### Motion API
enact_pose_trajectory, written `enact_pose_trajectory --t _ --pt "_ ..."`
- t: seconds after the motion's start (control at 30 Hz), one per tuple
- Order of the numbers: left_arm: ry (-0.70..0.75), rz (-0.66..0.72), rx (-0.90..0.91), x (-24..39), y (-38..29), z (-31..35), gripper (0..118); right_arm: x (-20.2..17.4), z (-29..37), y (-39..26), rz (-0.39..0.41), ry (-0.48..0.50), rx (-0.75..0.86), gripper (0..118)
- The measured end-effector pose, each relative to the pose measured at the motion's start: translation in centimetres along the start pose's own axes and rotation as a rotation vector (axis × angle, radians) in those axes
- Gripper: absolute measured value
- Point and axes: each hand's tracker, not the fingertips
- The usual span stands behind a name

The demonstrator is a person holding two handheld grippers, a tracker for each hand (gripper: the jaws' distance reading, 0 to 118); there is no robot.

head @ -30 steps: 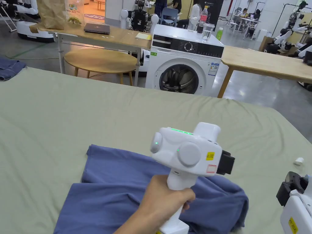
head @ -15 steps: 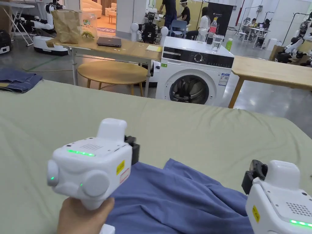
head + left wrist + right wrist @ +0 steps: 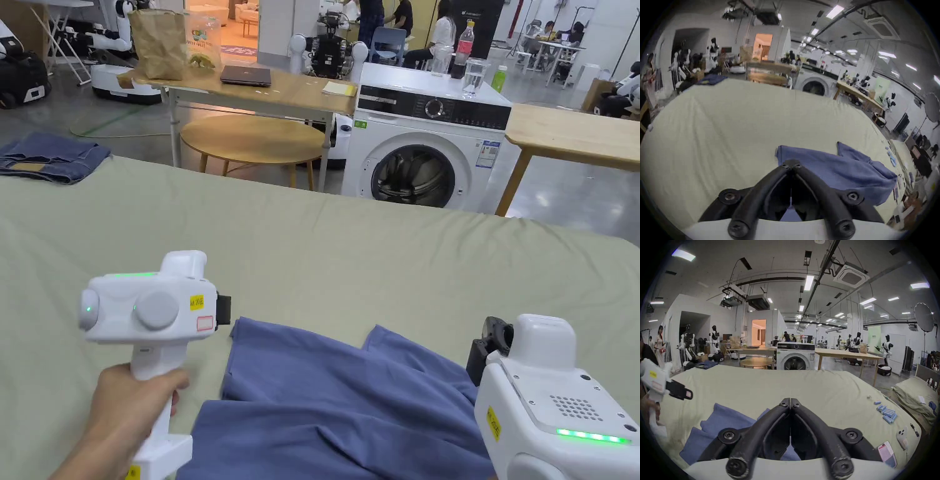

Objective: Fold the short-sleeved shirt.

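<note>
A blue short-sleeved shirt (image 3: 350, 400) lies crumpled on the green sheet (image 3: 312, 250) at the near side, with two pointed corners facing away from me. My left gripper (image 3: 224, 310) hovers just left of the shirt's far left corner, held by a hand. Its jaws are shut with nothing between them, and in the left gripper view they (image 3: 791, 164) meet above the shirt (image 3: 843, 170). My right gripper (image 3: 489, 347) is at the shirt's right edge. Its jaws (image 3: 790, 401) are also shut and empty, above the shirt (image 3: 724, 420). The right gripper view catches the left gripper (image 3: 680, 392) at the far left.
Folded jeans (image 3: 53, 156) lie at the sheet's far left corner. Several blue batteries (image 3: 887, 413), a white remote (image 3: 902, 436) and a phone (image 3: 886, 454) lie along the right edge. A washing machine (image 3: 425, 150) and wooden tables (image 3: 262, 84) stand beyond the far edge.
My left gripper has swung from above the shirt's right part over to its left far corner. My right gripper has come further up into view at the right. The head camera has shifted.
</note>
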Motion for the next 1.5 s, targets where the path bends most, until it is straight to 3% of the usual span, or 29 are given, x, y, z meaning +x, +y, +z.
enact_pose_trajectory --t 0.07,0.1,0.13,0.2,0.23,0.43,0.53,0.57,0.6,0.63,0.77,0.87,0.9,1.0,1.03,1.3,1.37,1.4,1.43,1.5 --pt "0.001 -0.005 -0.063 -0.4 1.4 -2.8 0 0.0 -0.7 -0.3 0.000 -0.001 -0.015 0" --pt "-0.007 -0.005 -0.115 -0.6 2.1 -4.3 12 0.1 -1.0 -0.5 0.000 -0.003 -0.021 0" --pt "-0.019 0.008 -0.130 -0.7 2.5 -5.3 39 0.2 -1.2 -0.7 0.001 -0.004 -0.026 0" --pt "-0.042 0.031 -0.208 -1.0 3.3 -8.4 74 0.5 -2.0 -1.1 0.004 -0.012 -0.046 0" --pt "-0.049 0.039 -0.238 -0.6 3.1 -9.2 79 0.7 -2.2 -1.3 0.003 -0.014 -0.054 0" --pt "0.089 -0.018 -0.353 -0.8 2.1 -15.6 76 2.5 -3.5 -2.5 0.017 -0.045 -0.109 0" --pt "0.152 -0.125 -0.248 1.1 1.2 -14.7 58 3.8 -4.3 -2.7 0.018 -0.062 -0.136 0" --pt "0.146 -0.188 -0.223 1.8 0.9 -14.4 58 4.2 -4.7 -2.6 0.016 -0.070 -0.149 0" --pt "0.103 -0.212 -0.228 2.3 0.6 -14.2 35 4.7 -5.3 -2.5 0.012 -0.075 -0.166 0" --pt "0.049 -0.208 -0.243 2.7 0.2 -13.9 4 5.1 -6.0 -2.3 0.010 -0.073 -0.187 0" --pt "0.047 -0.189 -0.208 3.0 -1.4 -12.0 2 6.7 -10.1 -1.1 -0.018 -0.013 -0.338 0" --pt "0.036 -0.202 -0.147 2.6 -2.3 -9.2 2 7.5 -13.7 -0.7 0.003 -0.014 -0.473 2" --pt "0.031 -0.195 -0.136 2.3 -2.6 -8.2 2 7.7 -14.9 -0.8 0.003 -0.005 -0.515 11" --pt "0.021 -0.157 -0.110 1.4 -3.2 -5.7 2 7.7 -18.0 -1.5 0.035 0.016 -0.625 58" --pt "0.020 -0.144 -0.101 1.1 -3.1 -5.1 2 7.6 -18.9 -1.8 0.047 0.030 -0.655 63" --pt "0.019 -0.131 -0.100 0.4 -3.8 -1.9 2 5.7 -24.7 -6.1 0.079 0.087 -0.942 62" --pt "0.022 -0.134 -0.105 0.5 -4.0 -1.6 2 5.3 -24.4 -6.1 0.095 0.068 -0.895 59" --pt "0.023 -0.136 -0.107 0.6 -4.1 -1.3 2 5.2 -24.1 -6.1 0.109 0.065 -0.888 53" --pt "0.022 -0.140 -0.108 0.7 -4.2 -1.1 2 5.1 -24.0 -6.0 0.114 0.072 -0.888 39" --pt "0.024 -0.147 -0.104 0.9 -4.4 -0.7 2 4.8 -23.8 -5.8 0.118 0.080 -0.867 1"
